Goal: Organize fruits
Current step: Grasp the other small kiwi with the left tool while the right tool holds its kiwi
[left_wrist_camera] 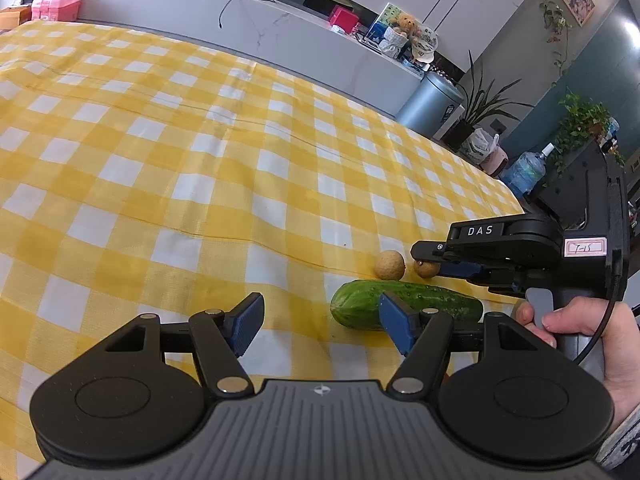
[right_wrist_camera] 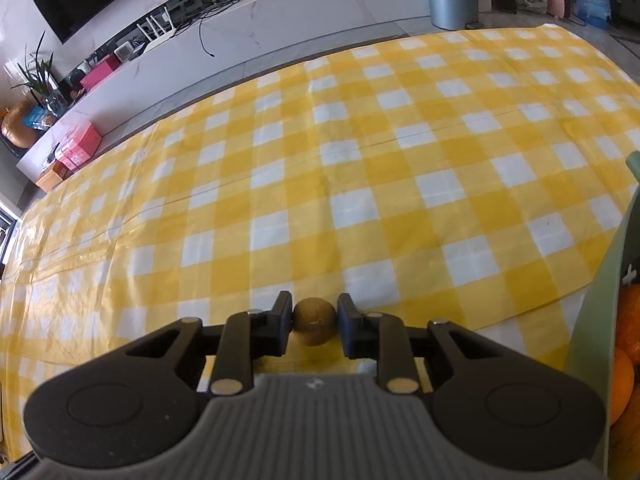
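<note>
1. Two small round brown fruits were on the yellow checked surface (left_wrist_camera: 168, 152). I think they were longans.
2. My right tongs (right_wrist_camera: 314, 322) were clamped on one longan (right_wrist_camera: 314, 321). The blue pads pressed it from both sides, right at its middle.
3. In the left view, that longan (left_wrist_camera: 426, 269) sat at the tip of the right tongs (left_wrist_camera: 420, 265), low over the cloth. I could not tell if it was still touching the cloth.
4. The other longan (left_wrist_camera: 390, 265) lay free just beside it.
5. A green cucumber (left_wrist_camera: 404, 307) lay on its side near both, closer to me.
6. My left tongs (left_wrist_camera: 320, 326) were apart and held nothing. They hung over the cloth just in front of the cucumber.
7. A pale green basket (right_wrist_camera: 600, 300) stood at the right edge of the right view. Oranges (right_wrist_camera: 628, 344) were inside it. I guessed the fruit should go there.
8. I judged the longan to be very light, with a thin, dry shell. It was round, so it could roll or pop out of the pads. A hard squeeze could crack it, so a soft grip across the widest part seemed best.
9. The cucumber looked heavier, stiff and bumpy. I judged its middle the best place to take it, so it would not tip.
</note>
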